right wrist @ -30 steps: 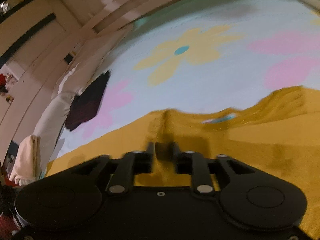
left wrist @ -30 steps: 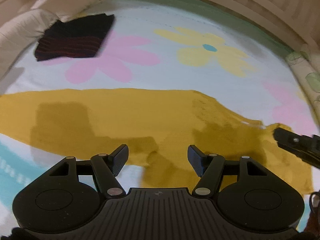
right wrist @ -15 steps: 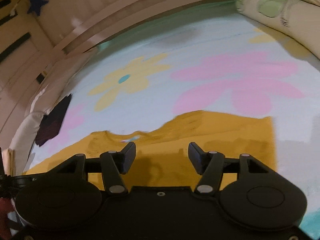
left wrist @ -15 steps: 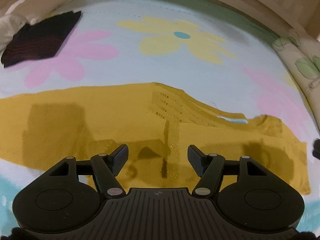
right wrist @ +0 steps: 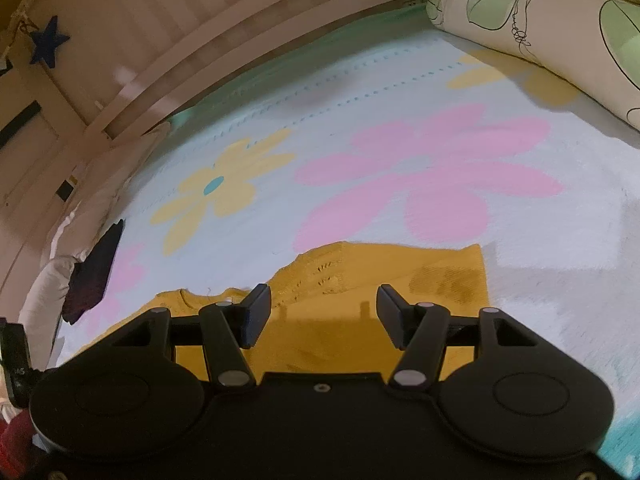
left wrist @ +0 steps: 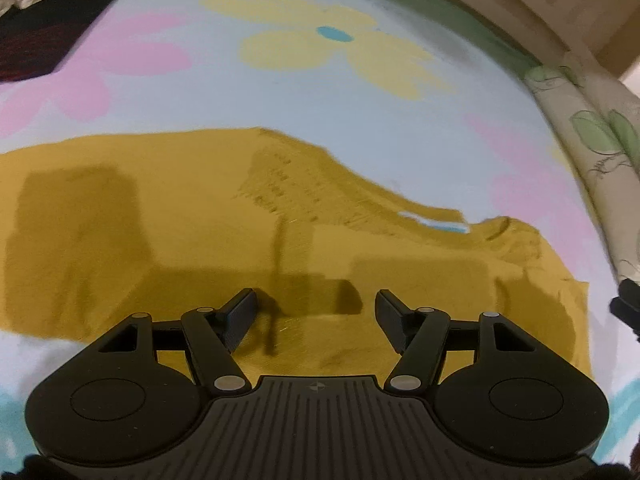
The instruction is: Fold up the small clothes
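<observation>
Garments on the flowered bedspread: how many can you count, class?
2. A mustard top lies spread beneath both grippers; a dark folded garment sits at the far left edge. Others may lie outside view.

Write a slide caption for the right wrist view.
Open right gripper above a mustard-yellow top lying on a flowered bedsheet.

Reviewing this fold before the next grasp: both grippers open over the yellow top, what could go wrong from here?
1. The yellow top lies layered, a folded flap over the body; the left gripper may pinch only one layer.
2. The right gripper, jaws just opened and empty, could drag the released fold askew.
3. Either could snag the flowered sheet beneath.
</observation>
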### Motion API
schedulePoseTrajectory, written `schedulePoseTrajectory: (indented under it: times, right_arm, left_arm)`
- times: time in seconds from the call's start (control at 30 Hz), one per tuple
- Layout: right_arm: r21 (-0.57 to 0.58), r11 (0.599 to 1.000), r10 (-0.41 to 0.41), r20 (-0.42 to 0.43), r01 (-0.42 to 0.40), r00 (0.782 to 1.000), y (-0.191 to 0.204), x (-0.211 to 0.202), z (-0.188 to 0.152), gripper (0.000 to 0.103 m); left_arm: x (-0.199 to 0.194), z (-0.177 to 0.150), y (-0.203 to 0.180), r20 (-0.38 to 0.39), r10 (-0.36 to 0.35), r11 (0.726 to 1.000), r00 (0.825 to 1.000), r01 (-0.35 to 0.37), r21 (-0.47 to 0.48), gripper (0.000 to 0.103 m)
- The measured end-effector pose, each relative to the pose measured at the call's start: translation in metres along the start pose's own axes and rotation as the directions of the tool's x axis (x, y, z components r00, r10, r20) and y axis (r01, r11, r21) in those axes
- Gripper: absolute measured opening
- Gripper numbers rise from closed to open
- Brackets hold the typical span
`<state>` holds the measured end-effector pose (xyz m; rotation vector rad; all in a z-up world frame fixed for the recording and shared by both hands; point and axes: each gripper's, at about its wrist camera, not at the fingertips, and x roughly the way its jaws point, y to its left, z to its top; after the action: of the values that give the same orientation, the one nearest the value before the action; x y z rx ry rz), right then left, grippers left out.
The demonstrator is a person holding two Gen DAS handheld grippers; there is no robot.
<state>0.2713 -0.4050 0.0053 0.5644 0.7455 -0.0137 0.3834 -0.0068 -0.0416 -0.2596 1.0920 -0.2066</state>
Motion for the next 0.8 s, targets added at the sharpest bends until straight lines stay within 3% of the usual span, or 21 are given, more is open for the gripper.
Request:
schedulePoseTrajectory:
  times: [0.1,0.17,0.23,0.4,0.57,0.8]
  right_arm:
    - [0.012,1.000,-0.004,0.005,0.004,1.000,-0.006,-0.002,0.001,0.064]
    - [0.016,1.000,-0.017,0.009,0.017,1.000,-0.012,-0.004,0.001,0.064]
    - [0.018,0.999,-0.036,0.016,0.036,0.999,-0.017,-0.007,0.002,0.064]
    - [0.055,0.994,-0.096,0.040,0.094,0.995,-0.034,-0.015,0.005,0.064]
    - [0.097,0.988,-0.123,0.049,0.118,0.991,-0.044,-0.018,0.005,0.064]
    - [0.064,0.988,-0.141,0.000,0.141,0.990,-0.037,-0.003,0.001,0.064]
  left_arm:
    - [0.002,0.001,-0.007,0.004,-0.021,1.000,1.000,0.021,0.009,0.041]
    - [0.003,-0.001,-0.010,0.009,-0.013,1.000,1.000,0.013,0.015,0.012]
    - [0.002,-0.003,-0.011,0.023,-0.010,1.000,1.000,0.010,0.019,0.004]
    - [-0.032,0.007,-0.016,0.159,0.042,0.998,0.986,-0.049,0.044,0.003]
    - [-0.053,0.017,0.010,0.243,0.124,0.992,0.962,-0.123,-0.021,0.003]
    - [-0.036,0.017,0.051,0.172,0.209,0.976,0.963,-0.195,-0.095,0.003]
